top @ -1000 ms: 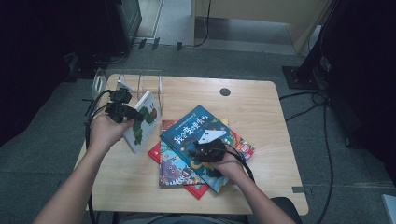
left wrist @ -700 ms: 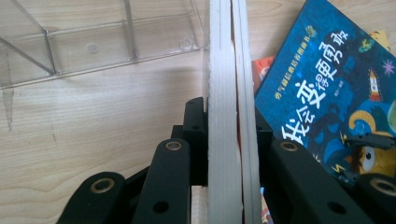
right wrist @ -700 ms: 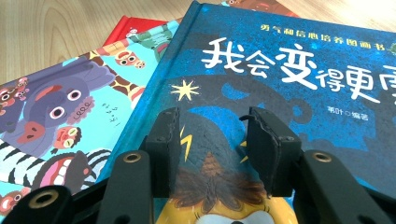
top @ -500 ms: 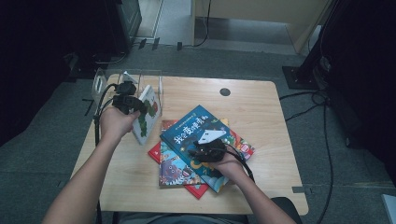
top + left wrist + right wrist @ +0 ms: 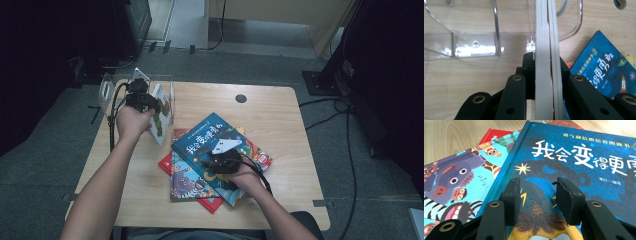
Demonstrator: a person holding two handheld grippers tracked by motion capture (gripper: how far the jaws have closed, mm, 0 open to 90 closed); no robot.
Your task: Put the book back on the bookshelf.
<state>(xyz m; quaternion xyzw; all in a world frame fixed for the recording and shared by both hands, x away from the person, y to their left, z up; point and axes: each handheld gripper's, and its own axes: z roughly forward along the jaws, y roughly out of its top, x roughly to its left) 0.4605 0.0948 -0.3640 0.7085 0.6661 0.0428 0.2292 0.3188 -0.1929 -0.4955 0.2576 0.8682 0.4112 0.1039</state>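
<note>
My left gripper (image 5: 145, 100) is shut on a thin white-edged picture book (image 5: 161, 117), held upright at the table's far left. In the left gripper view the book's edge (image 5: 547, 50) runs straight up between the jaws of the left gripper (image 5: 546, 61), its top end at a clear acrylic book rack (image 5: 474, 42). My right gripper (image 5: 215, 162) rests on a blue picture book (image 5: 210, 140) that tops a small stack. In the right gripper view the right gripper (image 5: 537, 192) is open, its jaws apart over the blue cover (image 5: 579, 152) with nothing between them.
Under the blue book lie a cartoon-animal book (image 5: 456, 182) and a red book (image 5: 165, 162). The clear rack (image 5: 107, 87) stands at the far left corner of the wooden table (image 5: 280, 115). A round cable hole (image 5: 241, 98) sits near the far edge.
My left gripper has carried the white-edged book away from me toward the clear rack and stood it more upright. The right gripper has stayed on the blue book.
</note>
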